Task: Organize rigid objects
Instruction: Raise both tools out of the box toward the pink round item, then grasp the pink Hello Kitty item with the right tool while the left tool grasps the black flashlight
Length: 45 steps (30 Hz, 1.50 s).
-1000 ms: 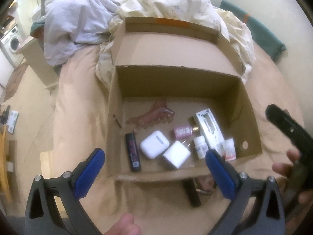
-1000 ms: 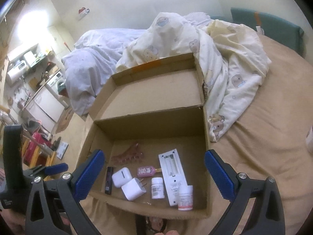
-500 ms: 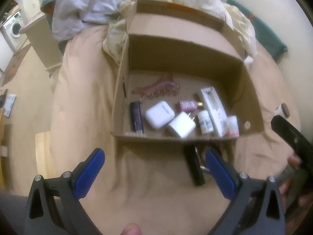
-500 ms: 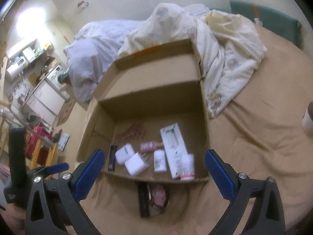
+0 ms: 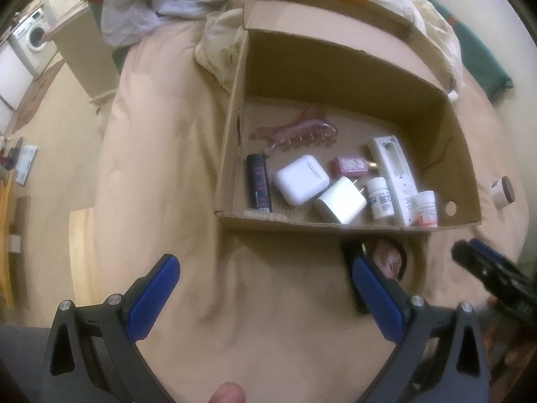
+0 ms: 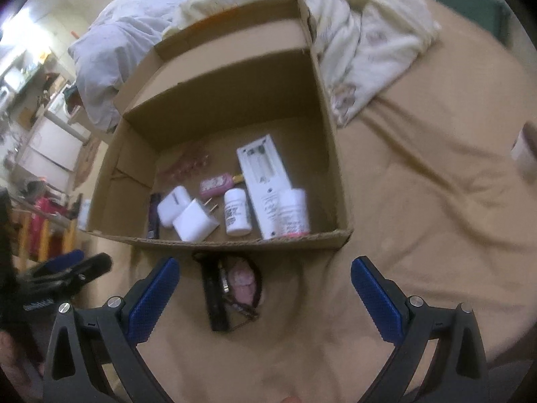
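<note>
Nearest the cameras, the left gripper (image 5: 265,288) and the right gripper (image 6: 265,290) both hang over the tan bedsheet (image 6: 419,201) with their blue-padded fingers spread wide and nothing between them. Just beyond the right gripper, a pair of dark sunglasses (image 6: 231,288) lies folded on the sheet, touching or almost touching the near wall of the cardboard box (image 6: 235,243); in the left wrist view the sunglasses (image 5: 386,258) sit partly behind that gripper's right finger.

Inside the open box, along the near wall from left to right, lie a dark lighter (image 5: 258,186), a white earbud case (image 5: 300,179), a white charger plug (image 5: 340,199), a small white pill bottle (image 5: 379,198), a long white packet (image 5: 394,174) and a second white bottle with a red label (image 5: 426,208). Behind them rest a small pink bottle (image 5: 349,166) and, farther back, a pink hair claw (image 5: 295,132).

Off to the right on the sheet, well apart from the box, stands a small jar (image 5: 503,193). Beyond the box, crumpled bedding (image 6: 362,27) is heaped.
</note>
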Each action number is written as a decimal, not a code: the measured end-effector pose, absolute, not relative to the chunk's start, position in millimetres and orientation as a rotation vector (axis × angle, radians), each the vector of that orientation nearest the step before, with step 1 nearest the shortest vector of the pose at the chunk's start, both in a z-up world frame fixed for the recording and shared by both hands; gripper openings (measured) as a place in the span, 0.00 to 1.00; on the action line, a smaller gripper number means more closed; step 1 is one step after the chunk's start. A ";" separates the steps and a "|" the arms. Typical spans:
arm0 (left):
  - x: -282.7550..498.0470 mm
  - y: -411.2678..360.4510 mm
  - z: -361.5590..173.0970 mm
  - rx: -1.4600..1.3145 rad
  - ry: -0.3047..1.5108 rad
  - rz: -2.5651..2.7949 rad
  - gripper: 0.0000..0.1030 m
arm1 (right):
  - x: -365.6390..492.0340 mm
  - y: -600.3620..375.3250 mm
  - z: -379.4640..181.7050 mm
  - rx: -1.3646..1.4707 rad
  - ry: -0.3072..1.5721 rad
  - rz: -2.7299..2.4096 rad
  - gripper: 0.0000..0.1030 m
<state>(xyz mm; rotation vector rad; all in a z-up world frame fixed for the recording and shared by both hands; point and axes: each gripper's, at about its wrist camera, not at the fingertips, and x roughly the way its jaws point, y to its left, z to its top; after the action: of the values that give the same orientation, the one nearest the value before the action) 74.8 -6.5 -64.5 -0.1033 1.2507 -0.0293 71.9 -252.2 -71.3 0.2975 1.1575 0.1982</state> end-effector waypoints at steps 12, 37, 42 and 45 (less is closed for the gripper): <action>76.9 -14.3 -75.2 -0.076 1.284 -0.030 0.99 | 88.3 -229.2 -114.6 0.250 1.335 0.219 0.72; 75.2 -19.2 -82.9 -0.072 1.309 -0.068 0.99 | 70.5 -233.4 -125.1 0.242 1.382 0.232 0.29; 72.2 -29.8 -86.6 -0.049 1.313 -0.101 0.99 | 52.2 -260.5 -75.3 0.264 1.244 0.206 0.29; 70.6 -37.1 -93.0 -0.030 1.331 -0.103 0.99 | 49.8 -272.7 -41.2 0.247 1.129 0.218 0.29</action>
<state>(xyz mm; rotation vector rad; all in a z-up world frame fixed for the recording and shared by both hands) 70.6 -37.1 -93.0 -0.0299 1.3313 -0.1032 49.8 -272.7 -41.2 0.2466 1.1290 0.2179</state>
